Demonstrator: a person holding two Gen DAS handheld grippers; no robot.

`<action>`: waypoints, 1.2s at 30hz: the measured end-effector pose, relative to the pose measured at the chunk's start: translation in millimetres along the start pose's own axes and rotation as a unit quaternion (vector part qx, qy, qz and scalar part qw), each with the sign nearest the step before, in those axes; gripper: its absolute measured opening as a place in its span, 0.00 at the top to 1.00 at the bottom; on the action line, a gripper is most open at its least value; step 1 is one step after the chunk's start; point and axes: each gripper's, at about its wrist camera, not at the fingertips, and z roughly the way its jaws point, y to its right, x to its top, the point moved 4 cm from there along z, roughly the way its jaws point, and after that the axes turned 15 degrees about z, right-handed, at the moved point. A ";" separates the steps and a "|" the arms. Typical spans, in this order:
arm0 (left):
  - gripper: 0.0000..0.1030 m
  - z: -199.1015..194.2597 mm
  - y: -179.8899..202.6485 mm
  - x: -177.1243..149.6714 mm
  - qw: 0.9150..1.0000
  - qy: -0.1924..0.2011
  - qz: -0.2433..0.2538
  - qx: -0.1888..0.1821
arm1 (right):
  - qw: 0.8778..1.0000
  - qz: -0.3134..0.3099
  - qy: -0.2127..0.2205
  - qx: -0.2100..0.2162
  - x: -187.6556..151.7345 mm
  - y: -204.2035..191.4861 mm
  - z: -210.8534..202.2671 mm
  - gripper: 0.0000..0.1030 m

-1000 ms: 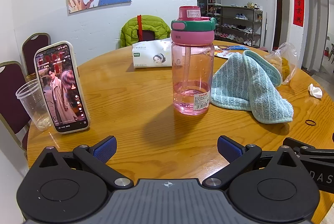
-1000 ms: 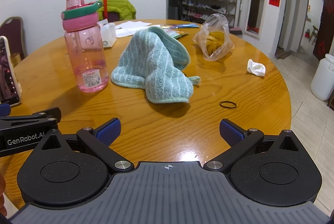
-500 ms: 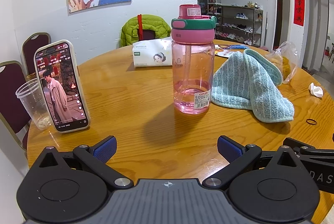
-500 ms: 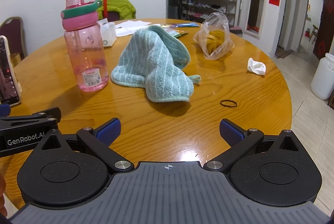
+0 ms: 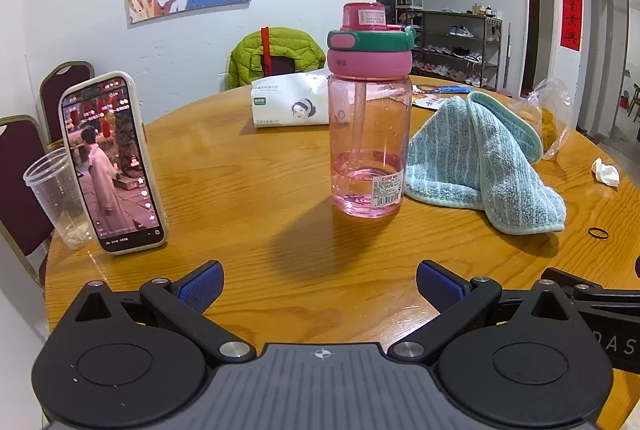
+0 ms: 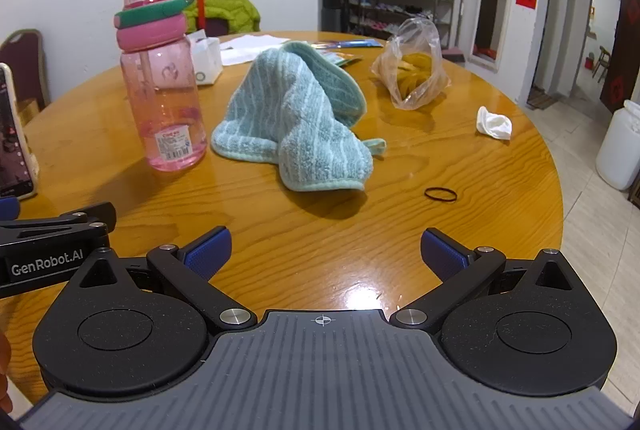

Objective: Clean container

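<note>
A pink transparent water bottle [image 5: 368, 133] [image 6: 162, 97] with a pink and green lid stands upright on the round wooden table [image 5: 256, 165], a little pink liquid in its bottom. A crumpled light-blue striped towel [image 5: 480, 161] [image 6: 296, 117] lies just to its right, touching or nearly touching it. My left gripper [image 5: 320, 288] is open near the table's front edge, well short of the bottle, with nothing between its blue pads. My right gripper [image 6: 326, 254] is open too, facing the towel from a distance.
A phone [image 5: 112, 161] leans against a clear plastic cup [image 5: 56, 197] at the left. A tissue pack [image 5: 288, 105] sits behind the bottle. A plastic bag [image 6: 412, 69], a crumpled tissue [image 6: 494, 123] and a black hair tie [image 6: 440, 194] lie to the right. Chairs stand around.
Both grippers have edged slightly forward and stay open. The bottle and towel have not moved; only the phone's video has changed.
</note>
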 end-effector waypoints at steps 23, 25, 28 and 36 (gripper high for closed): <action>0.01 67.0 -16.1 31.8 0.998 0.006 -0.005 -0.062 | 0.997 0.037 0.018 0.058 40.5 4.7 26.9 0.00; 0.01 72.3 -20.9 43.4 0.997 0.013 -0.002 -0.072 | 0.997 0.041 0.024 0.064 46.9 3.5 28.2 0.00; 0.01 74.4 -28.2 59.4 0.995 0.047 -0.004 -0.093 | 0.996 0.048 0.033 0.073 56.6 1.8 30.2 0.00; 0.01 108.0 -29.1 44.3 0.981 0.031 -0.072 -0.179 | 0.991 0.067 0.057 0.097 82.3 -2.7 35.4 0.00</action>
